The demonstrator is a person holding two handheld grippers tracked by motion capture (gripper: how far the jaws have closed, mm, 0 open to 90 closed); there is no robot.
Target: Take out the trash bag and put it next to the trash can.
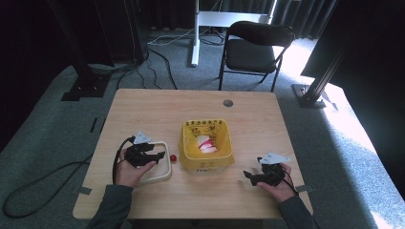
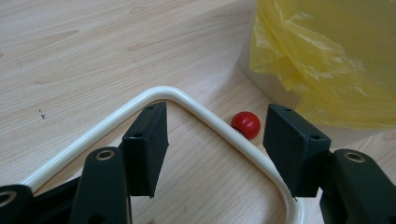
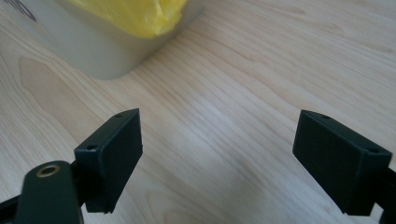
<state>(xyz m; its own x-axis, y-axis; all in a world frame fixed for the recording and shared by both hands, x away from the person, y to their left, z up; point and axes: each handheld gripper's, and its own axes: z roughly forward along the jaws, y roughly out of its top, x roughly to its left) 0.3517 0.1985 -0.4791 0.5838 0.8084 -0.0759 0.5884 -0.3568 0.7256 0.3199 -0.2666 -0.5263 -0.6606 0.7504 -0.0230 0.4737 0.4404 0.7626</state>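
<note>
- Clearly the left tool (image 2: 212,140) is the one in play: its jaws stand open and hold nothing, and the small red ball (image 2: 246,124) lies just ahead of them, a little toward the right-hand jaw in the left gripper view.
- That ball rests on the wooden worktop (image 1: 143,109), just outside the cream rim of the tray (image 2: 163,92) and close to the bin (image 1: 208,164) lined with a yellow bag (image 2: 327,56); whether it touches the rim I cannot tell.
- From the high view, the ball (image 1: 174,157) sits between the tray (image 1: 165,164) and the bin, right beside the left tool (image 1: 155,156) and well apart from the right tool (image 1: 249,175).
- Being round, the ball has no long axis to line up with; what matters, I judge, is that the tray's rim runs between the jaws and the ball, so the tool must pass over it.
- Smooth and glossy, the ball looks likely to roll at a nudge.
- Off to the side, the right tool (image 3: 217,149) hangs open and empty above bare wood grain, the bin's pale wall ahead of it.
- Inside the bin lies something white and pink (image 1: 206,143), too small to name.
</note>
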